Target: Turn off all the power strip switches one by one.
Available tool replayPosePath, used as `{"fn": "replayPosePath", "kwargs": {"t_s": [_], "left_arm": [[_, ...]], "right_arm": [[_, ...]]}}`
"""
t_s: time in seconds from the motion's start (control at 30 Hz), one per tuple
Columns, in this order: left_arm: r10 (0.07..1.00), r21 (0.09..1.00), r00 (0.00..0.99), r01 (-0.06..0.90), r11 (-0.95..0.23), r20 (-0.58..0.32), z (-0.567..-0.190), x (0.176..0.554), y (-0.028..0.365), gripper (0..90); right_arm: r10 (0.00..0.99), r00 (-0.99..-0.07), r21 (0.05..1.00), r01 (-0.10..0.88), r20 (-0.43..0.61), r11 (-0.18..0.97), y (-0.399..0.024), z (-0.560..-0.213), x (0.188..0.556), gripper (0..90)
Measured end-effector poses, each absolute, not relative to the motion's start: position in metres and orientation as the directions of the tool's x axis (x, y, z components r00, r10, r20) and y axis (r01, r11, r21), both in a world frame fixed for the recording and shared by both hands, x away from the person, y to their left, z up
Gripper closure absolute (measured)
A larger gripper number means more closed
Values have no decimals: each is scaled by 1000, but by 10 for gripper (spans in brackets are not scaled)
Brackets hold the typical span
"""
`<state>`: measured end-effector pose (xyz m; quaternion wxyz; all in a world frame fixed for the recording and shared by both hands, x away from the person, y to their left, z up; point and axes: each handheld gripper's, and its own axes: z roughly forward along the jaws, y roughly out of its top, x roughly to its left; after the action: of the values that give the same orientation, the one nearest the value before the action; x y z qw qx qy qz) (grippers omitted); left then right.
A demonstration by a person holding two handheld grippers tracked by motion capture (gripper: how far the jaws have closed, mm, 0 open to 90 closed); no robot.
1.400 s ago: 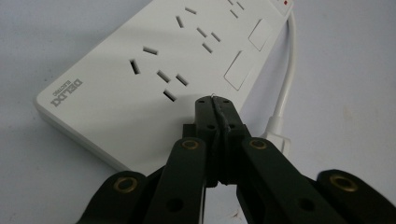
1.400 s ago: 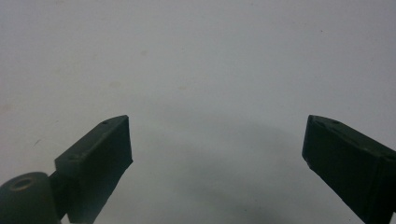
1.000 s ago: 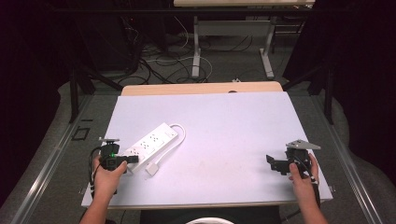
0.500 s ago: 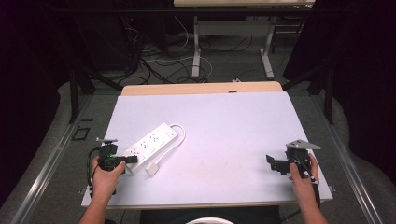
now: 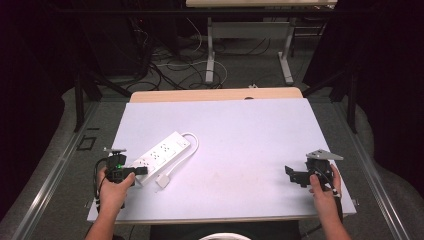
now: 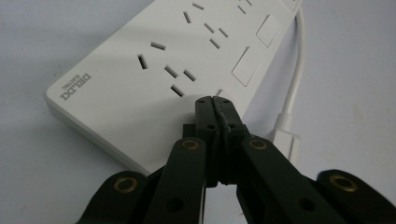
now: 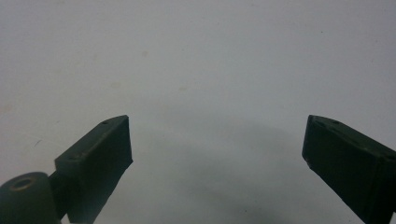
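Observation:
A white power strip with several sockets lies at the left of the white table, its white cord curling round to a plug beside it. My left gripper is shut, its tips resting over the near end of the power strip, with nothing between the jaws. The plug lies just right of the tips in the left gripper view. My right gripper is open over bare table near the right front edge. Its fingers stand wide apart above the white surface.
A wooden table edge shows behind the white top. Beyond it are metal table legs and loose cables on the dark floor. A person's hands hold both grippers near the front edge.

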<state>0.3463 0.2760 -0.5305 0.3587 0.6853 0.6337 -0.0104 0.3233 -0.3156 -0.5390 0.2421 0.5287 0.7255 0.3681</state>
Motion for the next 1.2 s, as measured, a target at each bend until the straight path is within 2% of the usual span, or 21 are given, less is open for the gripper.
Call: {"fn": "replayPosePath", "kwargs": {"t_s": [0.63,1.0,1.2], "left_arm": [[883,558,221,828,54,-413,-523,342,276,899],[909,622,273,783,-19,-316,-518,340,267,765],[916,658,294,752,-46,-272,-518,340,260,623]], "right_arm": [[944,-327,794,585,43,167,-313,-538,323,76],[944,-328,793,584,37,172,-314,-538,323,76],[944,-328,794,583,38,170,-314,-538,323,76]]}}
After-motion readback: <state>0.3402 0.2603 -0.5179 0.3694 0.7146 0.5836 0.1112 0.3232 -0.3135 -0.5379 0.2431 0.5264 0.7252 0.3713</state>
